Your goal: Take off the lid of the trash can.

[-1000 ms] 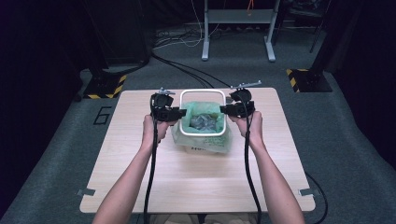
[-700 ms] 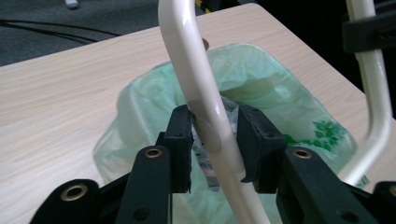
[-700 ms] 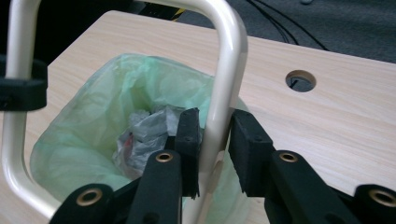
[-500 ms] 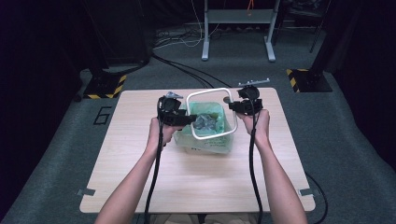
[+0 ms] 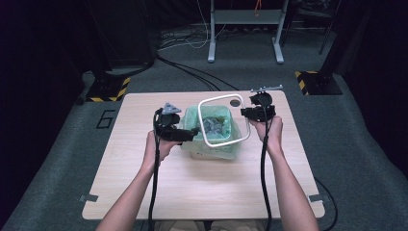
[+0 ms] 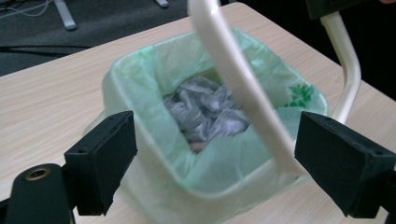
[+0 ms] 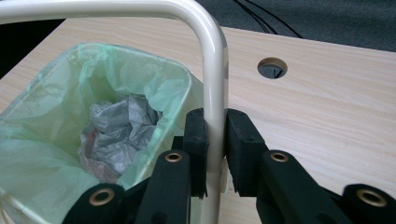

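Note:
A small bin lined with a green bag stands mid-table with crumpled grey paper inside. Its white rim frame hovers tilted over the bin. My right gripper is shut on the frame's right-hand bar, its pads pressing both sides. My left gripper sits at the bin's left side. Its jaws have just been opening and stand wide. The frame's bar runs between them, and the pads do not press on it.
A round cable hole lies in the tabletop behind my right gripper. Bare wood stretches in front of the bin and to both sides. Beyond the far edge are a metal stand, floor cables and hazard-striped bases.
The frame lay level over the bin with both grippers at its sides. Now it is tilted and shifted right in the right gripper, while the left gripper has opened, let go and drawn back.

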Available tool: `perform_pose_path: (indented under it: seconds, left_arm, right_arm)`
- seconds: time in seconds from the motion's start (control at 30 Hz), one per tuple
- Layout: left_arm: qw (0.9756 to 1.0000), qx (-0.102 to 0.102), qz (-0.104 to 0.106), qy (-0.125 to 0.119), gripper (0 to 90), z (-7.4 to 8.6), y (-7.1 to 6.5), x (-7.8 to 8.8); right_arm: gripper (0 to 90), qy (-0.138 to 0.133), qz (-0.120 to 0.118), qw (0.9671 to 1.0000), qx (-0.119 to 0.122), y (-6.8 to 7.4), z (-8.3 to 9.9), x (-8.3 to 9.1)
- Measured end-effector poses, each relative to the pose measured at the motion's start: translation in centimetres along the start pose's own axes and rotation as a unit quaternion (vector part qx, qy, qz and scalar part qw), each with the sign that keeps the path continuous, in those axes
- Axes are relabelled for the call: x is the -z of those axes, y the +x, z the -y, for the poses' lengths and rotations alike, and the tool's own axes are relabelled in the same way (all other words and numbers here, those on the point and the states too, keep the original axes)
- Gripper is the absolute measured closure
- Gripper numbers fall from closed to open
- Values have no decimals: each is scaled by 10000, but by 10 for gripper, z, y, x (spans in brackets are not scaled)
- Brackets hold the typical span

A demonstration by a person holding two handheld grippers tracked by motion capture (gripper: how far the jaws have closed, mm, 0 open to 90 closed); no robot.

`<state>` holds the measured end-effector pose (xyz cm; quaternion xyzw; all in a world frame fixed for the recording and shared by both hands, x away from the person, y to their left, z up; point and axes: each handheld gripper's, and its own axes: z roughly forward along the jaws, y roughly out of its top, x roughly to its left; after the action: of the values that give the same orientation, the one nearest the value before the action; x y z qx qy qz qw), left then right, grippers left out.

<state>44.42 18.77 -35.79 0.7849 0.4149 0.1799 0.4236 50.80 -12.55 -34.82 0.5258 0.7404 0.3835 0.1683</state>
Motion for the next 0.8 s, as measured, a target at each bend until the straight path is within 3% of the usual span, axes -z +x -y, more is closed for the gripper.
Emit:
perform_pose_path:
  seconds: [0.23,0.47,0.8]
  left_arm:
    - [9997,-11,-228,33,94,30,13,9]
    - [9993,-27,-347,158,84,60,26,4]
    - [9964,37,-455,720,66,119,39,-19]
  right_arm:
    - [790,-68,-53,10000,-12,-5,1,5]
    - [790,-111,-54,9999,-34,-10,1,11]
    - [790,-149,-35,9998,-116,-22,3,20]
